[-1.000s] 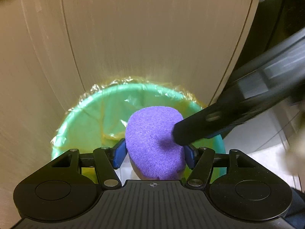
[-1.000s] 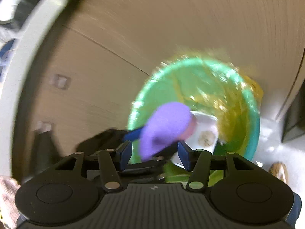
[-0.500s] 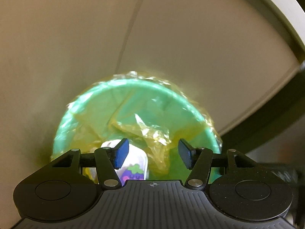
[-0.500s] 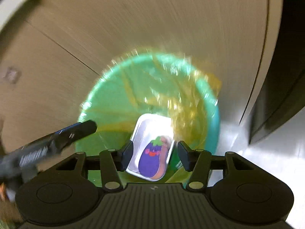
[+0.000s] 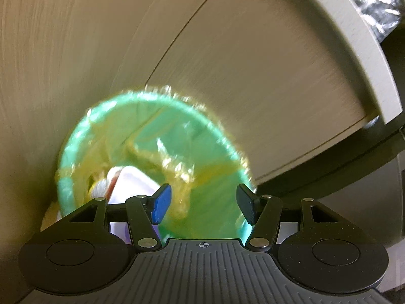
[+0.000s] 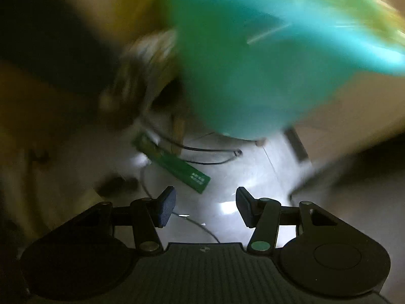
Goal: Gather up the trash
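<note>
A green trash bin (image 5: pixel 76 152) lined with a yellow plastic bag (image 5: pixel 177 167) stands against a beige cabinet. A white tray (image 5: pixel 131 182) lies inside it at the left, with other pale trash beside it. My left gripper (image 5: pixel 202 204) is open and empty just above the bin's near rim. My right gripper (image 6: pixel 205 207) is open and empty, low beside the bin's outer wall (image 6: pixel 240 63), which is blurred, and it looks at the floor.
Beige cabinet doors (image 5: pixel 227 50) rise behind the bin, with a countertop edge (image 5: pixel 367 50) at the upper right. On the pale floor lie a green strip (image 6: pixel 172 162), dark cables (image 6: pixel 202 149) and a blurred brown object (image 6: pixel 141 71).
My left gripper let go of the purple sponge, which dropped into the bin, and then shifted right. My right gripper swung down from over the bin to the floor beside it.
</note>
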### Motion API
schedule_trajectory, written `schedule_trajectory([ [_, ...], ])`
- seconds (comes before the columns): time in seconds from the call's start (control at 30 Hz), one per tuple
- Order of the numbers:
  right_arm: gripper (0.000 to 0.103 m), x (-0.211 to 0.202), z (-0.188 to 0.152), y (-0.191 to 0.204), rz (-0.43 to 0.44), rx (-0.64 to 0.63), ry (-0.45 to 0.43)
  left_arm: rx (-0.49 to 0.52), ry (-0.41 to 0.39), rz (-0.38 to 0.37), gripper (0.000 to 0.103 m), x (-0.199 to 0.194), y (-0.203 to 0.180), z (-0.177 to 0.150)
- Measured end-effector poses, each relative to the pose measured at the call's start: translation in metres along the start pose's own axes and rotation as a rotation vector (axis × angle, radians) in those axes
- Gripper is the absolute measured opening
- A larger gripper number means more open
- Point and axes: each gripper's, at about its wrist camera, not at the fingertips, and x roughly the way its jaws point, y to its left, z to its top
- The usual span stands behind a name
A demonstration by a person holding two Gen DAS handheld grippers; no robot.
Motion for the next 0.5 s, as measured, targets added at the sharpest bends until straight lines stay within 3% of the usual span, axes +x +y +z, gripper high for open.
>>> schedule_trajectory([
  [0.13, 0.053, 0.101, -0.009, 0.032, 0.017, -0.273, 0.061, -0.026, 0.0, -0.014, 0.062, 0.007, -0.001, 0.001],
  [0.23, 0.053, 0.164, -0.019, 0.047, 0.04, -0.427, 0.097, -0.026, -0.007, 0.033, 0.062, 0.015, 0.002, 0.004],
  [0.33, 0.053, 0.222, -0.023, 0.055, 0.047, -0.485, 0.119, -0.065, -0.008, 0.071, 0.062, 0.021, 0.011, 0.008],
  [0.5, 0.053, 0.287, -0.017, 0.053, 0.048, -0.457, 0.096, -0.126, 0.044, 0.113, 0.062, 0.042, 0.025, 0.01],
])
